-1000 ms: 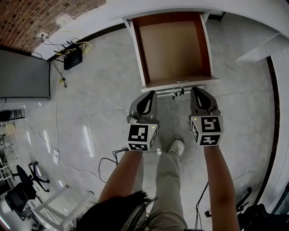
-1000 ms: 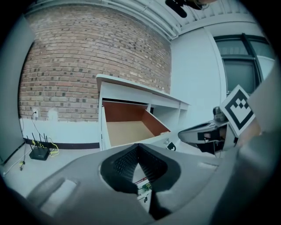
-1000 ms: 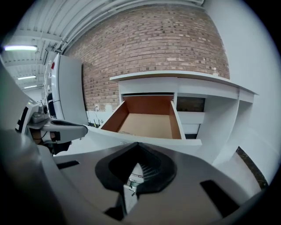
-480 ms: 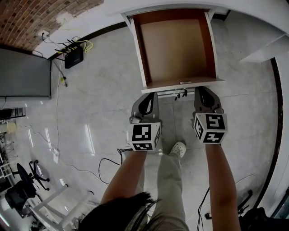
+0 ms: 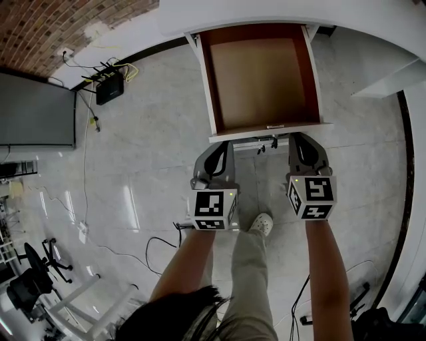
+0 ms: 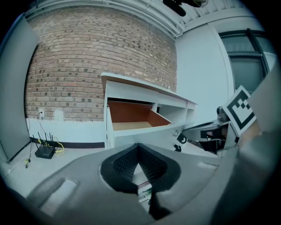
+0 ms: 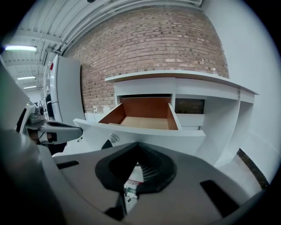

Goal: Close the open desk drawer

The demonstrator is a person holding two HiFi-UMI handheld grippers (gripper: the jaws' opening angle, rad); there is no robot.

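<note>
Right, the floor (image 5: 133, 153) first: pale tile fills most of the head view. The white desk (image 5: 239, 8) runs across the top at 12 o'clock. Its drawer (image 5: 261, 73) stands well out toward the person, empty, w/ brown inside and a white front. It's nowhere near shut, so by my read the task is at its start.

The left gripper (image 5: 228, 145) and right gripper (image 5: 299, 136) sit side by side at 6 o'clock of the drawer front, tips pointing to 12. Both sets of jaws are pressed together w/ tips meeting and nothing btw them. Each gripper view shows only the small loop-shaped gap behind the closed tips. Both tips are just beside the front; touching or a hair apart, can't tell from above.

Key relation: the front's long axis runs 9 to 3, square across both jaws, and the drawer slides along 6 to 12. So the front lies dead ahead, at 12, of each tip. The left tip faces the front's left end and the right tip faces its right part. Neither hand is clearly nearer. Prob a straight, even push toward 12 does it. An uneven push could skew the drawer on its runners.

What look like keys (image 5: 273, 142) hang under the front's middle, btw the two tips and apart from both.
</note>
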